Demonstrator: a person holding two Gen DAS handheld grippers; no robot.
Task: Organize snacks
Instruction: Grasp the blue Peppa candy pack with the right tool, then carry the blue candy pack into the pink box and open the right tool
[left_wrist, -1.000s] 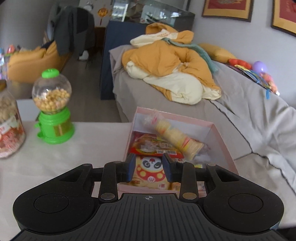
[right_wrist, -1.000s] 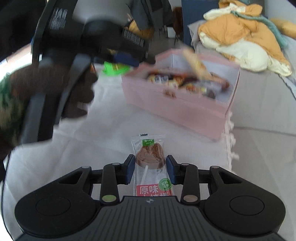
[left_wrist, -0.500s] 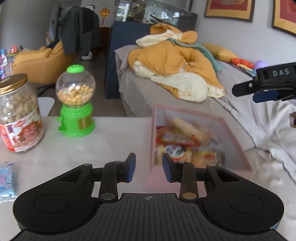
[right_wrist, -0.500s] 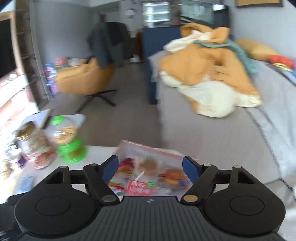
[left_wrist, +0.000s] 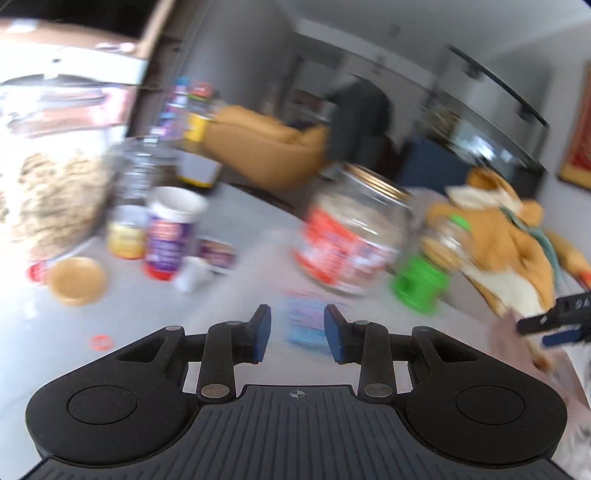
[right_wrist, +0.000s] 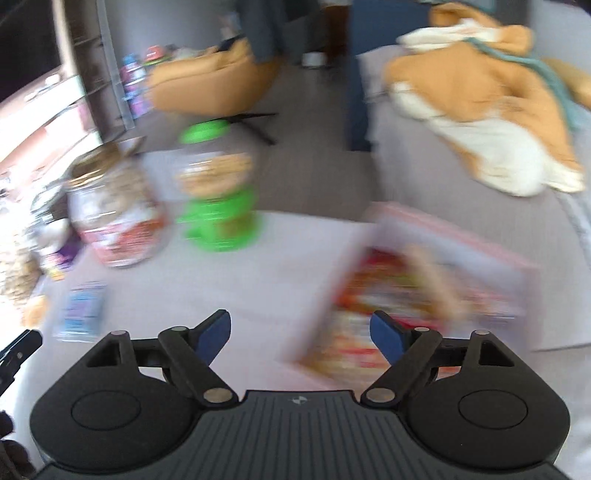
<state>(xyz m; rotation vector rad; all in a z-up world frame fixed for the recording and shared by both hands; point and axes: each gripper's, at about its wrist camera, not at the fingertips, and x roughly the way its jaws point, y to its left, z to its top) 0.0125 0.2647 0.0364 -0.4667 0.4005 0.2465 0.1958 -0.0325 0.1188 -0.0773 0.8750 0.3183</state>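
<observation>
Both views are blurred by motion. A small blue snack packet (left_wrist: 304, 326) lies on the white table just beyond my left gripper (left_wrist: 297, 338), whose jaws are partly open and empty. The packet also shows in the right wrist view (right_wrist: 81, 310) at the left. My right gripper (right_wrist: 301, 336) is wide open and empty above the table. The pink box (right_wrist: 461, 243) filled with snack packets (right_wrist: 388, 310) sits to its right.
A glass jar with a red label (left_wrist: 351, 236) (right_wrist: 118, 218) and a green candy dispenser (left_wrist: 424, 273) (right_wrist: 218, 206) stand at the table's back. Several small bottles and cups (left_wrist: 166, 232) crowd the left side. A grey sofa with an orange blanket (right_wrist: 480, 96) lies beyond.
My left gripper swung left from the pink box toward the blue packet. My right gripper let go of the lollipop packet over the box, opened wide and is swinging left.
</observation>
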